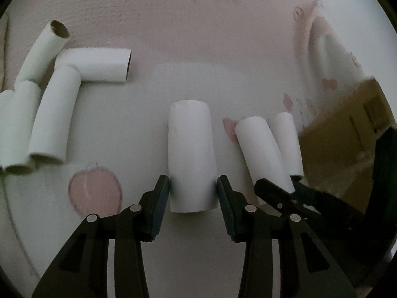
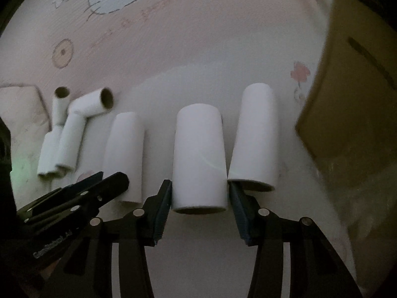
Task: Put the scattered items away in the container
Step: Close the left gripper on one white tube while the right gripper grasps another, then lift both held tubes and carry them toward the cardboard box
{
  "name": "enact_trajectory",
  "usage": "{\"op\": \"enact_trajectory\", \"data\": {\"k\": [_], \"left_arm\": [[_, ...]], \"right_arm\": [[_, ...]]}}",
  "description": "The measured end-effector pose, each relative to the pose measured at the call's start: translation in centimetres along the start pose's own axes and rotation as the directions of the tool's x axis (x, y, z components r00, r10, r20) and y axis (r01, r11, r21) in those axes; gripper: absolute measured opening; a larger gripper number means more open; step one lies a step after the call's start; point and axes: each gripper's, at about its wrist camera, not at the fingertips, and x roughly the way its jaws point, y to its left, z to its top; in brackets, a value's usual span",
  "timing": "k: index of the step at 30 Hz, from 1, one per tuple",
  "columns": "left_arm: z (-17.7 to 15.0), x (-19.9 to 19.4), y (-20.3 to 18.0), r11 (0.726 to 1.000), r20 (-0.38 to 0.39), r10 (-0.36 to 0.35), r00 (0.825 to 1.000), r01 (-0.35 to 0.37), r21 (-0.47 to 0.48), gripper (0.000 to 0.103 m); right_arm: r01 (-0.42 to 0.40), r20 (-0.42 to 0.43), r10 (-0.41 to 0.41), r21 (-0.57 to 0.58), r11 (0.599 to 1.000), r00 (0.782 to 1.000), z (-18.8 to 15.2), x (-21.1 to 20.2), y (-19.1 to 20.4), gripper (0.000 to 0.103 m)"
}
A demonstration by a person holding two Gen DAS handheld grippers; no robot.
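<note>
We inspect the scene from left to right, taking the cardboard box (image 2: pixel 352 114) as our landmark. Farthest from the box lies a cluster of four white paper tubes (image 1: pixel 49 114), touching and overlapping one another on the printed cloth (image 1: pixel 173 37).

Nearer the box, the left gripper (image 1: pixel 193 196) straddles a single tube (image 1: pixel 191 156). Its jaws stand on either side of the tube's near end, the pads at or just beside the wall; we cannot tell whether they press yet, so we judge it spread and closing, not clenched. The gripper lies low and level, fingers pointing along the tube's axis.

Next toward the box, the right gripper (image 2: pixel 201 198) frames a second tube (image 2: pixel 198 159) in the same manner, jaws parted with a slight gap on each side, holding nothing. It too approaches low and parallel to the tube. A third tube (image 2: pixel 255 136) lies just beside it, between it and the box.

Our judgement: both grasps are in preparation. To do the step well, each gripper should close gently, as these hollow tubes will likely crush, and the right should avoid nudging the neighbouring tube.
</note>
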Motion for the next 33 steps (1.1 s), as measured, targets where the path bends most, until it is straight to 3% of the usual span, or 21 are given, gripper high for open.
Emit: {"op": "enact_trajectory", "data": {"k": [5,11,19,27,33], "left_arm": [[-2.6,-1.2,-1.0,0.998,-0.031,0.025,0.999,-0.023,0.055,0.044],[-6.0,-2.8,-1.4,0.998,-0.041,0.04,0.998,-0.039,0.039,0.044],[-10.2,-4.6,-1.8,0.996,-0.05,0.07,0.996,-0.067,0.053,0.044],[-12.7,-5.9,-1.5,0.997,-0.043,0.076,0.996,-0.075,0.015,0.044],[-13.5,-6.9,-1.0,0.996,-0.051,0.085,0.995,-0.086,-0.006,0.045]], "right_arm": [[-0.025,-0.05,0.026,0.025,0.999,0.998,-0.5,-1.1,-0.4,0.044],[-0.037,-0.116,0.039,0.02,0.999,0.993,-3.8,-1.3,1.9,0.045],[-0.069,-0.176,0.072,0.02,0.997,0.982,-6.5,-2.8,1.8,0.045],[-0.066,-0.241,0.063,-0.007,0.998,0.968,-8.5,-3.0,1.8,0.043],[-0.113,-0.241,0.115,0.023,0.993,0.964,-8.3,-3.5,1.4,0.044]]}}
